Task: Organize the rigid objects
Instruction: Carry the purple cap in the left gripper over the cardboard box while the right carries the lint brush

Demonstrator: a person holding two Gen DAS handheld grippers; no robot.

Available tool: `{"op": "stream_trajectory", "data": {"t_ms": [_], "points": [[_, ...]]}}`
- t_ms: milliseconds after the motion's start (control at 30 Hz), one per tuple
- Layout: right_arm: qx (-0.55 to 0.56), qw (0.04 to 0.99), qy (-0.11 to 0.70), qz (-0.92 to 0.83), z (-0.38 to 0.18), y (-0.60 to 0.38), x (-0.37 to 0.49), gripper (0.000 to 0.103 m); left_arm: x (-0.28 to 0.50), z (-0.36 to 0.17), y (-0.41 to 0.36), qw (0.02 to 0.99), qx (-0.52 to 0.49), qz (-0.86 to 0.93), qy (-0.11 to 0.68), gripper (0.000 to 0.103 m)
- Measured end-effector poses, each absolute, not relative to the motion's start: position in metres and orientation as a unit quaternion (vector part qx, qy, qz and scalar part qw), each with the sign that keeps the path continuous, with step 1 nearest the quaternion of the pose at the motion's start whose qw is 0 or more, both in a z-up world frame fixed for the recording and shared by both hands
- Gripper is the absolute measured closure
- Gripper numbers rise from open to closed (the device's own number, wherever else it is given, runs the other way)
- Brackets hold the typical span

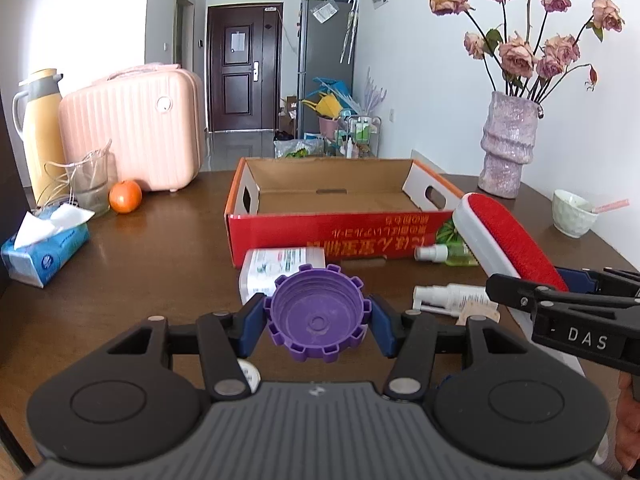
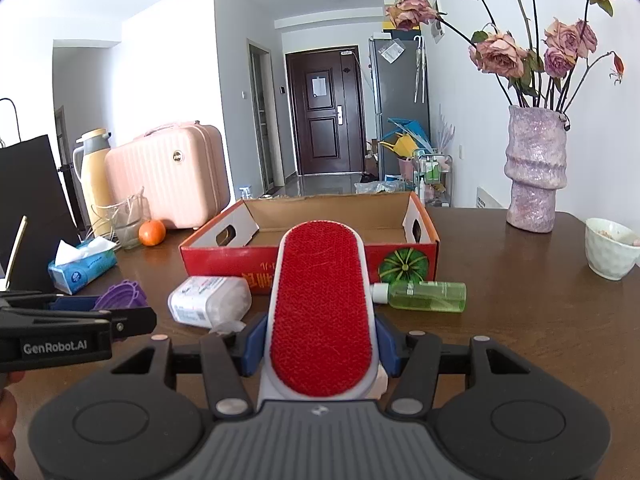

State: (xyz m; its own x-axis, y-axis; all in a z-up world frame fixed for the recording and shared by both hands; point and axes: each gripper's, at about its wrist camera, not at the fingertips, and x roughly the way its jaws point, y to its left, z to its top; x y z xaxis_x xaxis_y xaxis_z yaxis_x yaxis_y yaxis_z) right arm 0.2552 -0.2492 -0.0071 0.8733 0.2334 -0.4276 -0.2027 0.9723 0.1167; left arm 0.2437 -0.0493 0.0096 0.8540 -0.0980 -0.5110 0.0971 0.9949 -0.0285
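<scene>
My left gripper (image 1: 318, 320) is shut on a purple toothed cap (image 1: 318, 314), hollow side up, held above the table. My right gripper (image 2: 320, 340) is shut on a red-faced lint brush (image 2: 322, 308) with a white body, pointing toward the box. An open red cardboard box (image 1: 340, 236) (image 2: 224, 256) stands straight ahead, with nothing visible inside it. On the table in front of it lie a white plastic container (image 1: 280, 268) (image 2: 204, 300), a green spray bottle (image 2: 424, 296) (image 1: 448, 254) and a white spray bottle (image 1: 452, 296). The right gripper and brush (image 1: 516, 244) show at the right of the left wrist view.
A tissue pack (image 1: 44, 248), an orange (image 1: 125, 197), a glass jar (image 1: 92, 180), a yellow thermos (image 1: 40, 132) and a pink case (image 1: 132, 128) stand at the left. A vase of roses (image 1: 508, 144) and a white bowl (image 1: 572, 212) stand at the right. A black bag (image 2: 32, 208) is at the far left.
</scene>
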Motion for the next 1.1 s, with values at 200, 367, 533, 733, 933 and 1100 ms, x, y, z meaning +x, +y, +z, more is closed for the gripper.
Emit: {"op": "stream_trajectory", "data": {"t_ms": [200,367,533,733,933,1100], "points": [[0.034,0.968,0.219,0.116,0.002,-0.245,0.272,0.048,0.261,0.019,-0.051,0.966,-0.002,-0.049,0.256,0.047],[0.034,0.969,0.216,0.117,0.007,-0.240,0.291,0.048,0.278,0.026,-0.051,0.968,-0.002,-0.045,0.248,0.047],[0.035,0.969,0.215,0.116,0.014,-0.235,0.311,0.048,0.297,0.031,-0.052,0.969,-0.006,-0.037,0.243,0.047],[0.044,0.971,0.211,0.107,0.024,-0.232,0.337,0.048,0.321,0.040,-0.050,0.972,-0.028,-0.027,0.232,0.047],[0.050,0.972,0.209,0.097,0.031,-0.234,0.363,0.048,0.349,0.050,-0.052,0.974,-0.036,-0.018,0.222,0.047],[0.057,0.972,0.208,0.091,0.034,-0.237,0.384,0.048,0.370,0.051,-0.056,0.975,-0.037,-0.011,0.220,0.047]]}}
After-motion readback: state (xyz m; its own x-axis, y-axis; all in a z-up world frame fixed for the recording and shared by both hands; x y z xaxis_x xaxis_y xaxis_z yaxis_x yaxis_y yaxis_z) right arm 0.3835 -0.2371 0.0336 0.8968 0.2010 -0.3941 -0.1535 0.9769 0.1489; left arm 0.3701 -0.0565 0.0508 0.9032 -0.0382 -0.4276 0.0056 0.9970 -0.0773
